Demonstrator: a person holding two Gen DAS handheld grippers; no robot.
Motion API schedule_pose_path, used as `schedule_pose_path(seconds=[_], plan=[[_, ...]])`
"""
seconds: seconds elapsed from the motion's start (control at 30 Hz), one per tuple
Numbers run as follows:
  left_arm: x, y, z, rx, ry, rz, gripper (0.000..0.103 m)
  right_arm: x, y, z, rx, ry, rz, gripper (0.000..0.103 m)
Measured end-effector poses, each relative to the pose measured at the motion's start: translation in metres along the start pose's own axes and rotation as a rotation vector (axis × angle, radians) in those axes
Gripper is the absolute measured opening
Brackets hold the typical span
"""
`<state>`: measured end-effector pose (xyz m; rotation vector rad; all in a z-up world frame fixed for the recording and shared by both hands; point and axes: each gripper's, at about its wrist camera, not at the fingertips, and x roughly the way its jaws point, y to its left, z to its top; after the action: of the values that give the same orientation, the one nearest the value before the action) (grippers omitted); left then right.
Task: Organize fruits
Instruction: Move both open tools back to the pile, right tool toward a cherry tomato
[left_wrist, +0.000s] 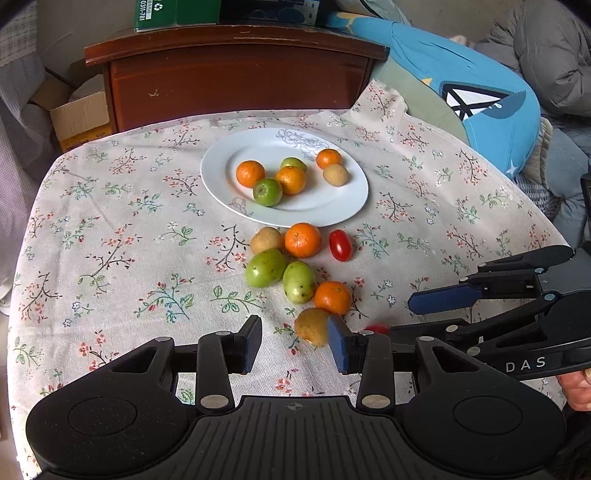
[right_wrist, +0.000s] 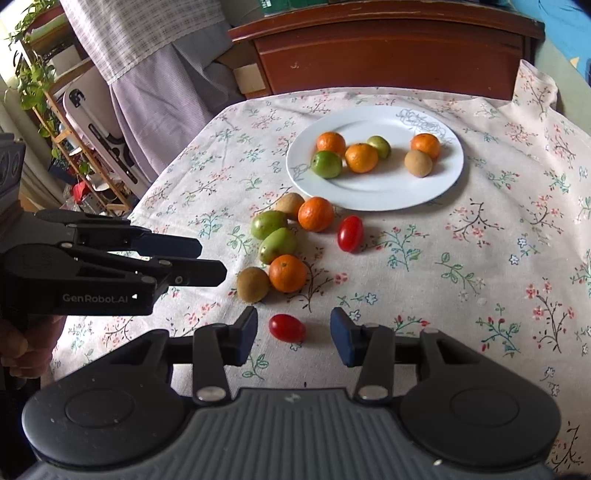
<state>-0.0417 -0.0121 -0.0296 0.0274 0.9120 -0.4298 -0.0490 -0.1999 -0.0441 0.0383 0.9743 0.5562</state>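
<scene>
On the floral tablecloth (right_wrist: 461, 258): white glazed plate (right_wrist: 436, 188) holds six fruits; eight more lie loose just before its near rim
Step in hand: judged an approach to pick up loose fruit for the plate
Right gripper (right_wrist: 293, 332): jaws parted, empty, a red grape tomato (right_wrist: 287, 327) between the pads, untouched
Left gripper (left_wrist: 295, 345): parted, empty, a brown longan-like fruit (left_wrist: 312, 325) beside its right pad
Next move: lower, centre, close gently
Textures: tomatoes smooth and glossy, likely to roll; tangerine (right_wrist: 287, 273) dimpled; green fruit (right_wrist: 277, 244) waxy and oval
</scene>
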Motion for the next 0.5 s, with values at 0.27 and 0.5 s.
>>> schedule_pose_path(seconds=[0.27, 0.5], plan=[[0.008, -0.003, -0.006, 0.05, 0.016, -0.009, 0.037, 0.01, 0.007, -0.005, -0.07, 0.027, -0.011, 0.042], [0.013, -0.002, -0.006, 0.049, 0.019, -0.032, 0.037, 0.019, 0.01, -0.005, -0.109, 0.031, -0.026, 0.033]])
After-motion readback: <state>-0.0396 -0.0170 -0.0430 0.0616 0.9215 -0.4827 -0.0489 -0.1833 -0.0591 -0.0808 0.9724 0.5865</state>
